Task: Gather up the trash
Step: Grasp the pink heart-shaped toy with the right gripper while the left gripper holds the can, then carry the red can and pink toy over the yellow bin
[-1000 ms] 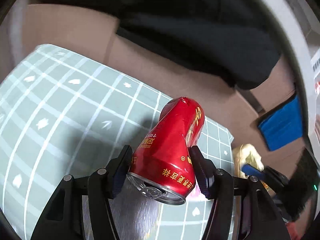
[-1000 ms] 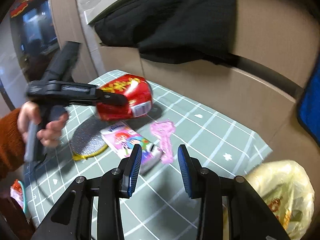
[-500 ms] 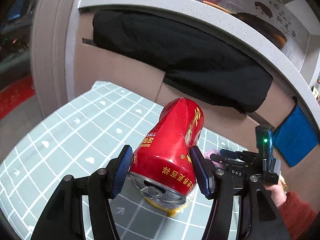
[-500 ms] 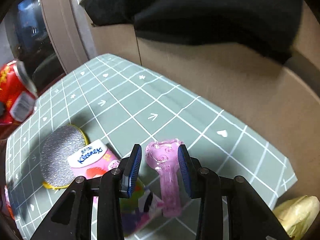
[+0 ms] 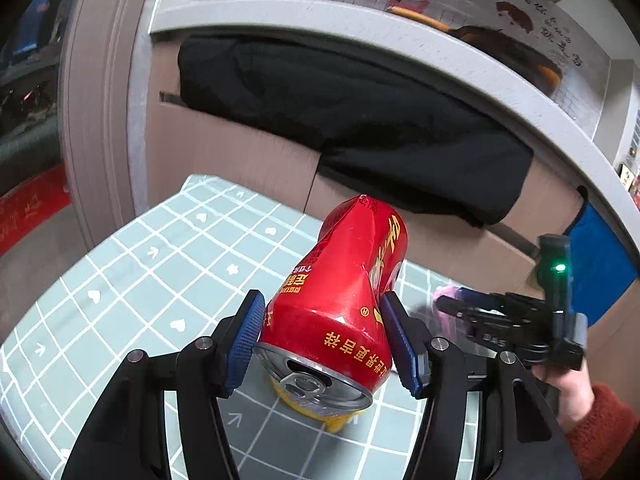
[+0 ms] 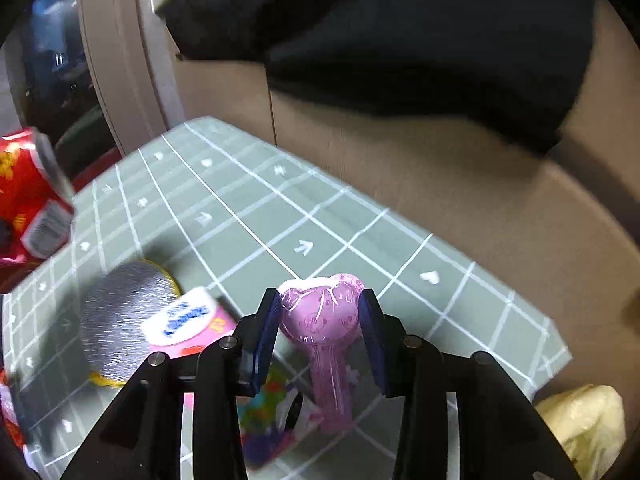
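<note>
My left gripper is shut on a crushed red can and holds it above the green checked table. The can also shows at the left edge of the right wrist view. My right gripper is open, low over the table, with its fingers on either side of the head of a pink plastic wrapper that lies on the table. It shows in the left wrist view at the right.
A Kleenex tissue pack and a round silver and yellow pad lie left of the pink wrapper. A yellow plastic bag hangs off the table's right edge. A brown cabinet with black cloth stands behind.
My right gripper moved forward and down until its fingers came beside the pink wrapper's head. My left gripper lifted the can up and back to the left.
</note>
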A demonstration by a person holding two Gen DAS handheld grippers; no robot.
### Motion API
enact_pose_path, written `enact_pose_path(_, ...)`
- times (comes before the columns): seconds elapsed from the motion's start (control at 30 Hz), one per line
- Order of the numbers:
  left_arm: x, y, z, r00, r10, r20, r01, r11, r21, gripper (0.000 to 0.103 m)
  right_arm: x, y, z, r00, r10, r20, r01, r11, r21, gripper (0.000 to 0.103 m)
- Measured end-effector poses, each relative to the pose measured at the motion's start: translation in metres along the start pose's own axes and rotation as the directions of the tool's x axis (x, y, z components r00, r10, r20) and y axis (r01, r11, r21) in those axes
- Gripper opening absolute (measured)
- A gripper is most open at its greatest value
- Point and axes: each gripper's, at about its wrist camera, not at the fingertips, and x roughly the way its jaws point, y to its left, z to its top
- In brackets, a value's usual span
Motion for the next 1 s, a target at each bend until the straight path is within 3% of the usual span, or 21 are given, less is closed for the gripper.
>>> enact_pose_path(0.33,-0.044,-0.06,0.01,0.996,-0.017,0.092,0.007,0.994,0.105,0.06,-0.109,0.0,-0.001,0.978,-0.004,0.208,0.003,1.0,0.003,0.037)
enact_pose_path(0.8,-0.075,-0.132,0.012,0.987,-0.054,0.148,0.023,0.979,0.204,0.06,-0.193,-0.023,-0.026,0.942,-0.041,0.333,0.026,0.998,0.048,0.037)
enact_pose_path(1.0,-0.091,-0.172,0.014,0.975,-0.107,0.196,0.056,0.967,0.249,0.06,-0.227,-0.039,-0.039,0.92,-0.086,0.381,0.061,0.995,0.076,0.037)
